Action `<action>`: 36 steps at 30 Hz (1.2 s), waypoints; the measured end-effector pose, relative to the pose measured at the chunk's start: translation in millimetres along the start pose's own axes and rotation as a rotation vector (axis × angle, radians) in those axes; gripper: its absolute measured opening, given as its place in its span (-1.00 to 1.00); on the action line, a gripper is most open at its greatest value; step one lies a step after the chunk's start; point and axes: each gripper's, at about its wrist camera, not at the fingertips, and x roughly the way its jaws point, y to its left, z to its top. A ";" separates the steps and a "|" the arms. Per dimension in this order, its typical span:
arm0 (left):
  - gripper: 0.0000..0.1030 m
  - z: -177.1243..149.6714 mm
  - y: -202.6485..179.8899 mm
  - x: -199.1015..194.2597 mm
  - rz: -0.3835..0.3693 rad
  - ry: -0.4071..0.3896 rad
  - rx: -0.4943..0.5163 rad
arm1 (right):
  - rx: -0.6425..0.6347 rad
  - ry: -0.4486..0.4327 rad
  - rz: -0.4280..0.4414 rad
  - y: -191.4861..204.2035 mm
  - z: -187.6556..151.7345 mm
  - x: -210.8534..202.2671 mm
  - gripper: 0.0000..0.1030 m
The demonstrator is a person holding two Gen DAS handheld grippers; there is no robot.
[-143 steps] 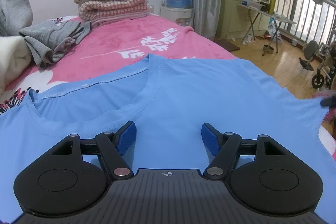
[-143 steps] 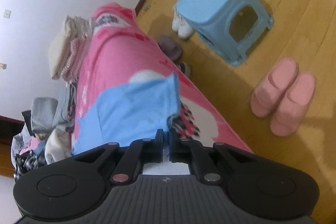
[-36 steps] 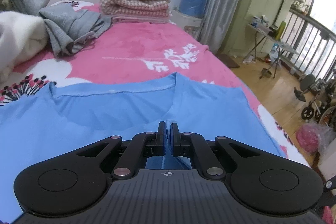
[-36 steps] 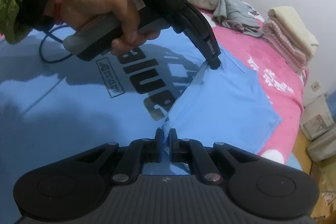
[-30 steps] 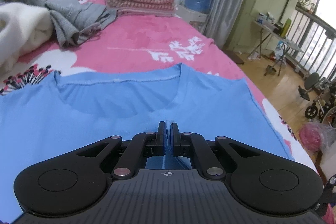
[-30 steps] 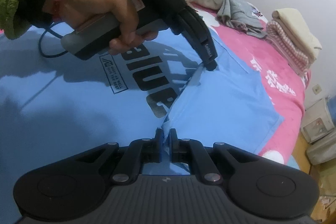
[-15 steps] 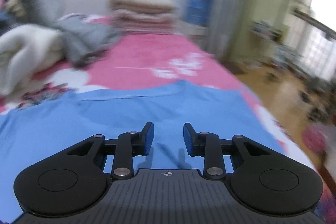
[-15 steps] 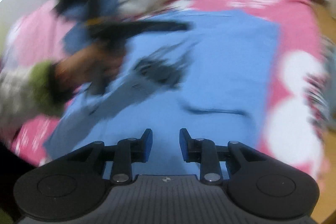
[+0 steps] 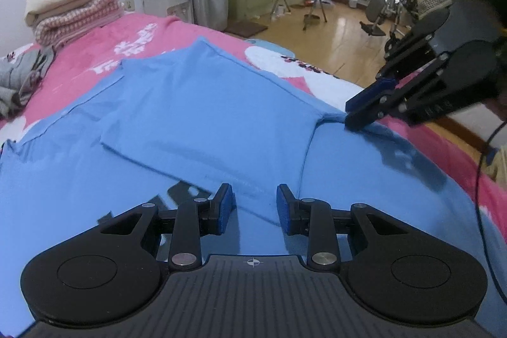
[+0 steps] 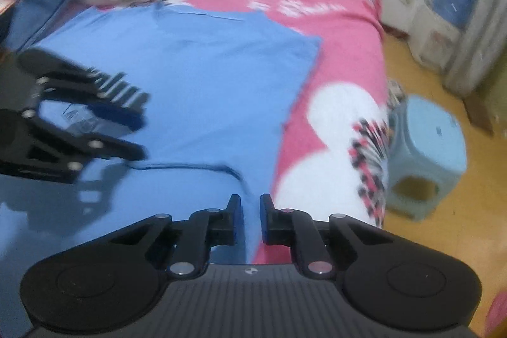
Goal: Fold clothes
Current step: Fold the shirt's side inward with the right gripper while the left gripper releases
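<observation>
A light blue T-shirt (image 9: 202, 103) lies spread on the pink floral bedspread (image 9: 139, 34), one side panel folded inward over the body so that a straight crease runs along its near edge and a sliver of dark chest print shows just beyond it. The left gripper (image 9: 253, 206) hovers over that folded edge with its jaws spread, gripping nothing. The right gripper (image 10: 250, 219) sits at the shirt's edge near the bed's side, its jaws slightly apart with fabric between them, not pinched. Folded blankets (image 9: 71, 8) are stacked at the far end.
</observation>
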 end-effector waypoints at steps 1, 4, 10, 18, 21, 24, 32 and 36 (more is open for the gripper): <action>-0.42 -1.2 1.1 -2.3 0.000 0.006 0.007 | 0.036 0.002 0.003 -6.5 -1.4 -1.5 -0.76; -0.42 -4.1 1.0 -11.1 0.007 0.019 0.042 | 0.119 -0.010 0.027 -22.5 -2.4 -12.1 -0.76; -0.41 7.3 -1.7 -21.8 0.001 -0.051 0.042 | 0.036 -0.104 0.050 -9.8 16.9 -30.0 -0.76; -0.42 8.8 -23.4 8.5 -0.020 -0.017 0.068 | 0.003 -0.070 0.043 -6.7 23.4 8.0 -0.76; -0.41 2.6 -24.3 10.5 -0.016 -0.018 0.059 | 0.027 -0.015 0.016 -18.6 12.3 16.9 -0.76; -0.41 1.1 -19.5 9.6 -0.031 -0.019 0.024 | 0.062 -0.049 0.001 -31.6 21.6 3.3 -0.75; -0.41 -0.4 -14.8 9.9 -0.049 -0.025 -0.030 | 0.061 -0.121 0.104 -38.3 60.3 36.1 -0.76; -0.41 -2.0 -12.3 10.0 -0.059 -0.030 -0.055 | 0.154 -0.075 0.103 -55.5 50.8 46.0 -0.75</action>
